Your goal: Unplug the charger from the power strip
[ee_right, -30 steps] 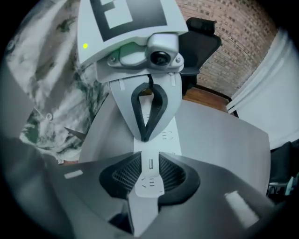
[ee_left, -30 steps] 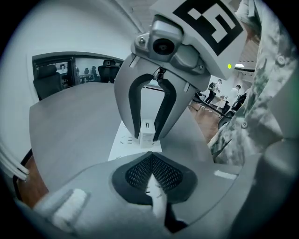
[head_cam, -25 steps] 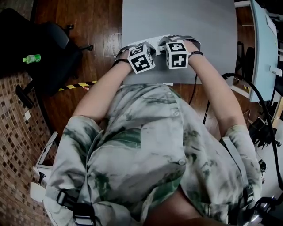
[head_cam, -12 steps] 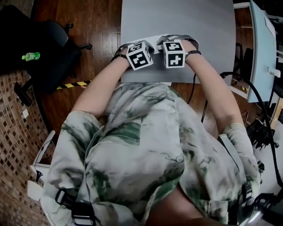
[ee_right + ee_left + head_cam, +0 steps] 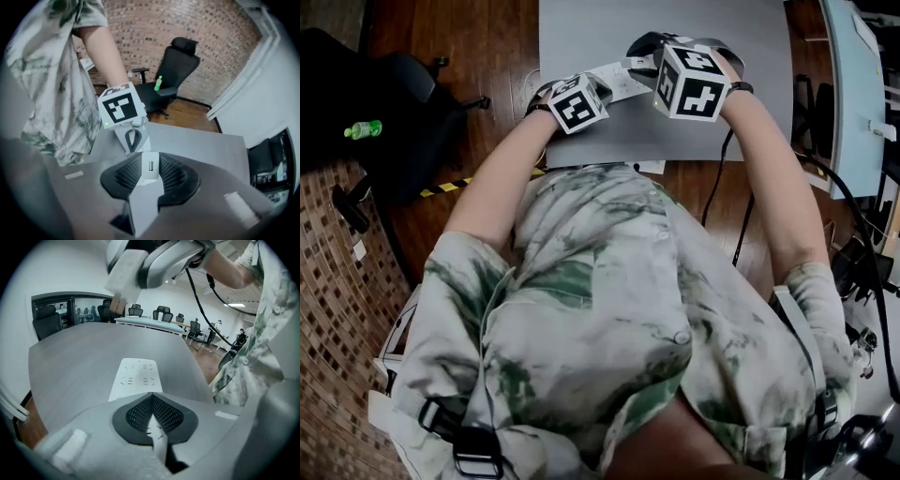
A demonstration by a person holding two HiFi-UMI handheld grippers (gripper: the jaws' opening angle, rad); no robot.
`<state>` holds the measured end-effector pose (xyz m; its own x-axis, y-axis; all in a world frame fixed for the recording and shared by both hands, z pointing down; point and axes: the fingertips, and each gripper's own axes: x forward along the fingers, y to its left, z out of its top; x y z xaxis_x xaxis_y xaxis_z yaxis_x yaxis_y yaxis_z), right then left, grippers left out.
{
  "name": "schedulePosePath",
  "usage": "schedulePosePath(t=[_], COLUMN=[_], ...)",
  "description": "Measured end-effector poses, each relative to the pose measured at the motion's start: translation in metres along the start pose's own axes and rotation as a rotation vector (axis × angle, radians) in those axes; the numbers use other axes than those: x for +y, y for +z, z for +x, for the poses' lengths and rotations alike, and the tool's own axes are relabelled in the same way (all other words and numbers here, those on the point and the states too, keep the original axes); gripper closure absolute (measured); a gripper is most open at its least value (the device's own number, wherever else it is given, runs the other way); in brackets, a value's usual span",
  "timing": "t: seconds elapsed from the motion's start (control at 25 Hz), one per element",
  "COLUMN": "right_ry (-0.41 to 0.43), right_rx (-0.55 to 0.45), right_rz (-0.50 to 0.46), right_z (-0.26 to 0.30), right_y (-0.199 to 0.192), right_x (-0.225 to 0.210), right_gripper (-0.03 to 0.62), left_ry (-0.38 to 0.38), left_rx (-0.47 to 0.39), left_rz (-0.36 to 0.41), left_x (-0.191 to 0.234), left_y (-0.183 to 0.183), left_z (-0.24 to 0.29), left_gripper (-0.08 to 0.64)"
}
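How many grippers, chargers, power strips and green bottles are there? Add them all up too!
grippers: 2 (left gripper, right gripper)
charger: 1
power strip: 1
green bottle: 1
total: 5

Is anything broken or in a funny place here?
Nothing looks broken or spilled. One funny thing: a green bottle sits on the black office chair, not on a table. The charger is up in the right gripper, out of the power strip lying flat on the grey table.
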<state>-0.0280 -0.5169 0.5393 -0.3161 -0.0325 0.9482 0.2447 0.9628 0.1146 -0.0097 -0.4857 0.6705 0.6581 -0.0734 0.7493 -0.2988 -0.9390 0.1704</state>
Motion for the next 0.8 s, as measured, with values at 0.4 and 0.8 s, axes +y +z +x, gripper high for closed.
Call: schedulePosePath(t=[0.4, 0.8], right_ry=[-0.29, -0.441], right_rx=[-0.273, -0.547], right_rz=[0.404, 0.679], right_z=[-0.07, -0.12], right_y=[-0.047, -0.091], right_x=[0.11, 0.324], right_gripper=[0.488, 0.486], left_ry=[0.17, 0.291], left_rx=[-0.213, -0.492], left_rz=[-0.12, -0.372], left_x=[-0.017, -0.209], left_y=[0.036, 0.038], left_z=[-0.054, -0.161], left_gripper=[0.557, 0.558])
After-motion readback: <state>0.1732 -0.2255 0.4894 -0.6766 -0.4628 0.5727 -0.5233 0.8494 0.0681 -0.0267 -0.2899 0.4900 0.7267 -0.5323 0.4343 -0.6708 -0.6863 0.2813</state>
